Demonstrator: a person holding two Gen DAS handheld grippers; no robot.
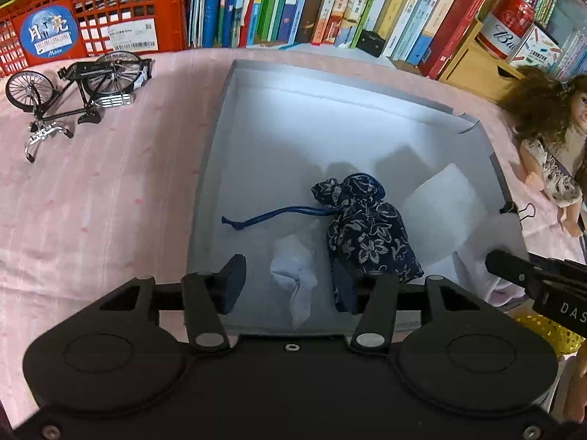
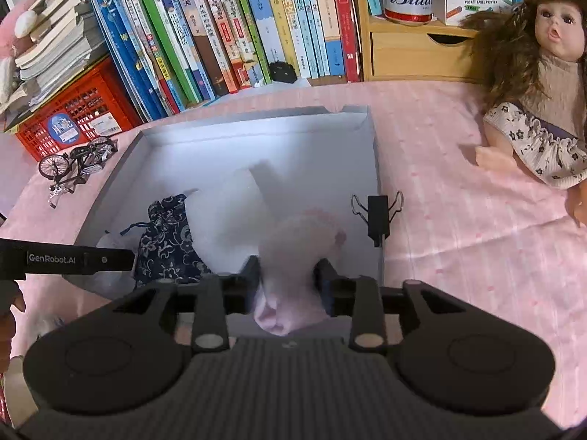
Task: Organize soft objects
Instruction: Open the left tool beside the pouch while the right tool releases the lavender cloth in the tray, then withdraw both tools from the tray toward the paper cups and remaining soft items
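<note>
A grey shallow box [image 1: 220, 117] lies on the pink cloth; it also shows in the right wrist view [image 2: 121, 168]. Inside it lie a navy floral drawstring pouch [image 1: 367, 227] [image 2: 168, 242], a pale blue sock [image 1: 297, 275] and a white pad [image 1: 440, 216]. My left gripper [image 1: 290, 282] is open above the box's near edge, with the pale blue sock between its fingers and untouched. My right gripper [image 2: 288, 278] is shut on a pale pink sock [image 2: 290, 267] held over the box's near right part.
A black binder clip [image 2: 378, 212] sits on the box's right wall. A doll [image 2: 539, 88] lies to the right, a model bicycle [image 1: 73, 84] and a red crate [image 1: 91, 11] to the left. Books [image 2: 220, 25] line the back.
</note>
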